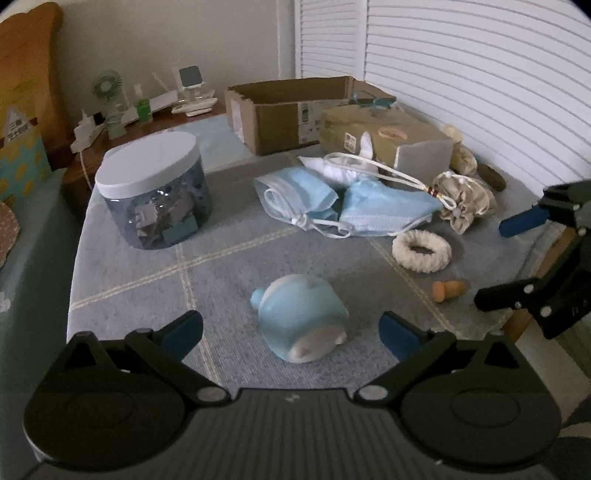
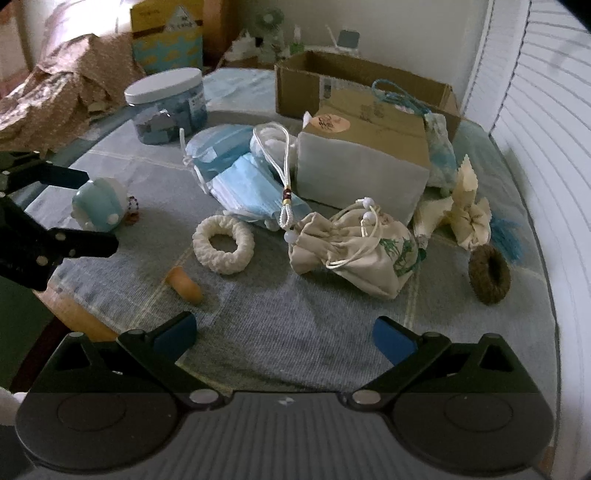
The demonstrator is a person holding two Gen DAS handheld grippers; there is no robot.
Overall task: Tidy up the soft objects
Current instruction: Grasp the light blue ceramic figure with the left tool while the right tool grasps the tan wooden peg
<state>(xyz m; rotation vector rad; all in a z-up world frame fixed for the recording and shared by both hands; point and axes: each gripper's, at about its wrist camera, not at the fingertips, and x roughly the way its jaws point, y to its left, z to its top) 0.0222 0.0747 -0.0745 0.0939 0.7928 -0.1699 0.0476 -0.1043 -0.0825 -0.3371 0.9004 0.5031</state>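
Writing: we see printed labels on the open cardboard box (image 1: 291, 110) and a round sticker on the closed kraft box (image 2: 373, 147), none readable; the yellow-and-blue carton (image 2: 168, 35) at the back carries characters too blurred to make out
Left gripper (image 1: 291, 332): fingers spread wide, holding nothing; the blue plush toy (image 1: 301, 323) lies between the blue pads, and we cannot tell whether either pad touches it
Right gripper (image 2: 284, 338): fingers spread wide, empty, over bare cloth (nothing between the pads)
Plush toy: on its side on the grey checked cloth (image 1: 147, 266), long axis running diagonally in the left view, white end towards the camera, small blue knob away and left
Face masks (image 1: 332, 203): blue pile at mid-table, loops tangled, just in front of the kraft box
Drawstring pouch (image 2: 354, 254): cream with green print, slumped on its side, gathered mouth to the left, cords loose on top
White scrunchie (image 2: 223, 243): flat, between the masks and the orange rubbery piece (image 2: 184, 284)
Orange piece: lying down, long axis diagonal, narrow end towards the camera in the right view
Dark scrunchie (image 2: 489, 275): near the right table edge, tilted up
Jar (image 1: 153, 192): white lid on, upright, left of the masks, well apart from both grippers
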